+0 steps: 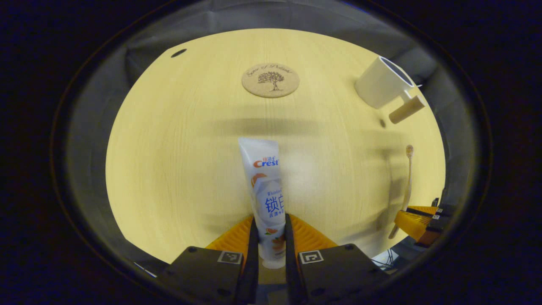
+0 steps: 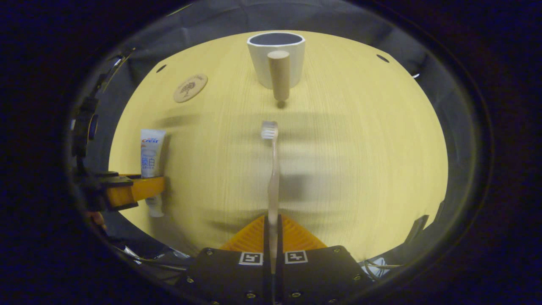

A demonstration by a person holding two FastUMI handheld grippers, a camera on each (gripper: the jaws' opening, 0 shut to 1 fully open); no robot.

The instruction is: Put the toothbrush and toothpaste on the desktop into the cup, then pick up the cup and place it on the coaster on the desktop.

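While my left gripper [image 1: 271, 237] has both fingers pressed on the lower, cap end of the toothpaste tube [image 1: 264, 186], my right gripper [image 2: 273, 237] is closed down narrow on the handle end of the toothbrush [image 2: 273, 182]. Both items are in hand, neither yet in the cup.

Nearest, in the left gripper view, the tube stands out forward from the fingers, its crimped end pointing away over the desktop [image 1: 178, 169]. I judge it light and soft: the plastic wall will dent under pressure and may slide, so a hold close to the stiffer cap shoulder is sound. In the right gripper view the toothbrush runs straight ahead, bristle head at the far tip. It looks thin, light and smooth; held at one end, it could pivot between the pads if knocked on the rim.

Farther off, the white cup [image 2: 276, 57] sits upright at the far side, directly beyond the brush head, its wooden peg handle [image 2: 279, 78] pointing back toward me. It appears ceramic, so heavier and breakable. The handle is one place to take it.

Farthest left in that view lies the round cork coaster [image 2: 190, 88], well apart from the cup, nothing on it.
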